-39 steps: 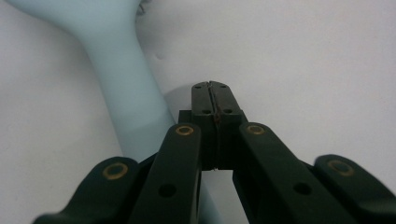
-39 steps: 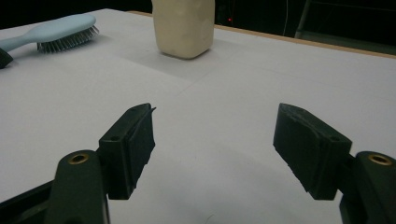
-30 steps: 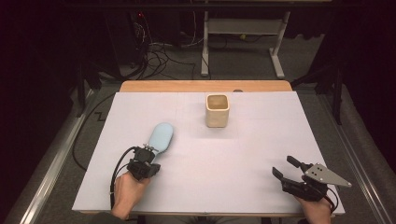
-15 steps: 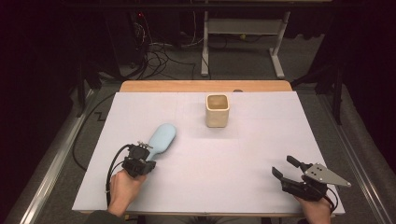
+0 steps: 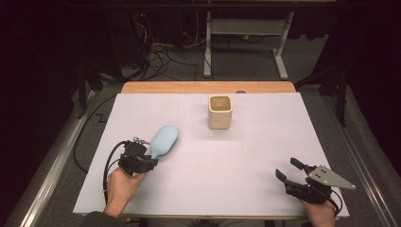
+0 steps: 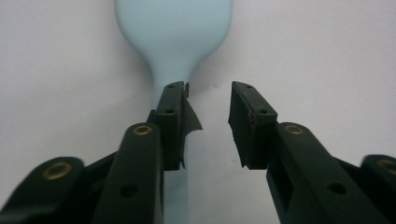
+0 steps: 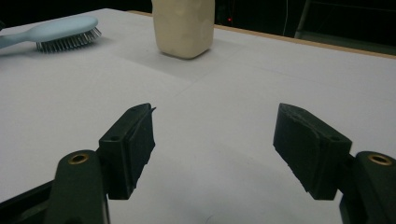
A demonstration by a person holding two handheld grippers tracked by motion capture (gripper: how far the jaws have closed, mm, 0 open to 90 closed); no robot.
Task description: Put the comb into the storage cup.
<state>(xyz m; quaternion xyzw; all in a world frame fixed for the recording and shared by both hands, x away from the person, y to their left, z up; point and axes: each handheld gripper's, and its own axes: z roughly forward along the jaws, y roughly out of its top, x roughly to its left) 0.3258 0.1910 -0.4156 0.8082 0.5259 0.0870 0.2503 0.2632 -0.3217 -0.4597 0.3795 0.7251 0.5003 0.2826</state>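
- Jaws of the left gripper [image 6: 208, 100] have just been opening around the handle of the pale blue hairbrush [image 5: 163, 141], and the left hand [image 5: 120, 187] is sitting a little higher than it was 1 second ago
- In the left gripper view 1 jaw is lying against the handle's side while the other is standing clear of it, so the pads are no longer pressing on the brush
- That brush is lying bristles down on the white table sheet [image 5: 246, 161], its head pointing away from the person and its handle running back between the jaws
- At the near right corner of the sheet, the right gripper [image 7: 212, 140] is resting with its jaws parted and nothing between them
- Toward the far side of the sheet, a cream cup [image 5: 220, 112] is standing upright, well apart from the brush and from both grippers
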